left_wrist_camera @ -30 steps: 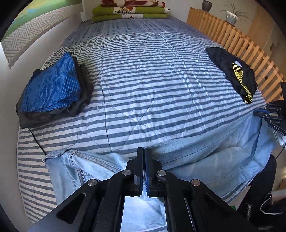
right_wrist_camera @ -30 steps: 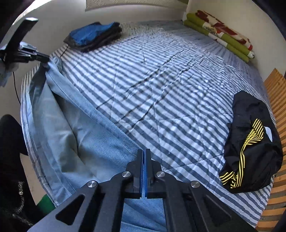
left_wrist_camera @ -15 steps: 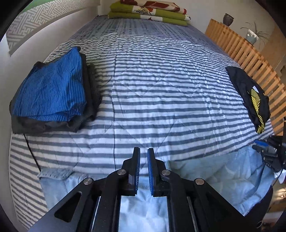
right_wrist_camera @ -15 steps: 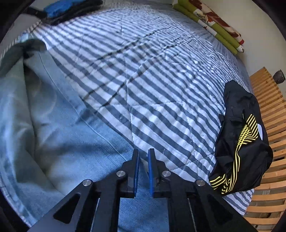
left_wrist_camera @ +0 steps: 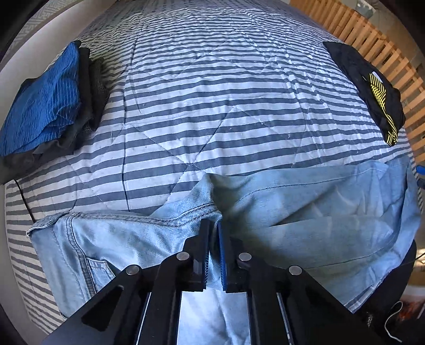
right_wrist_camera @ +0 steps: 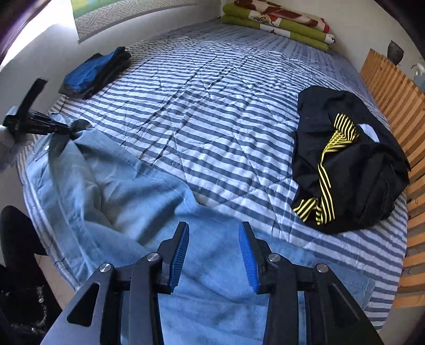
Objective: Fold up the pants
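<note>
Two grippers are over the near edge of my bed, and the light blue jeans (left_wrist_camera: 305, 212) lie spread along that edge on the blue-and-white striped quilt (left_wrist_camera: 212, 106). From the left wrist I see the waistband end with its stitched seams and a pocket at the left, and the legs running off to the right. My left gripper (left_wrist_camera: 213, 233) points straight down at the denim near the crotch seam. Its jaws have just been closing and now stand nearly together, a thin slit between the blue pads, and a ridge of denim sits at the tips; whether the pads actually pinch it I cannot tell.

My right gripper (right_wrist_camera: 213, 238) hangs over the leg end of the jeans (right_wrist_camera: 132, 185). Its jaws have just been opening and now stand clearly apart. Denim shows in the gap below them, but the pads (right_wrist_camera: 180, 252) press on nothing. In that view the left gripper (right_wrist_camera: 63, 130) shows at the far left, its tip at a bunched peak of cloth.

Beyond, a folded blue and dark garment stack (left_wrist_camera: 45, 106) lies near the left edge of the quilt, and a crumpled black garment with yellow stripes (right_wrist_camera: 345, 159) lies by the wooden slatted frame (right_wrist_camera: 398, 106). Folded green blankets (right_wrist_camera: 279, 24) rest at the head.
</note>
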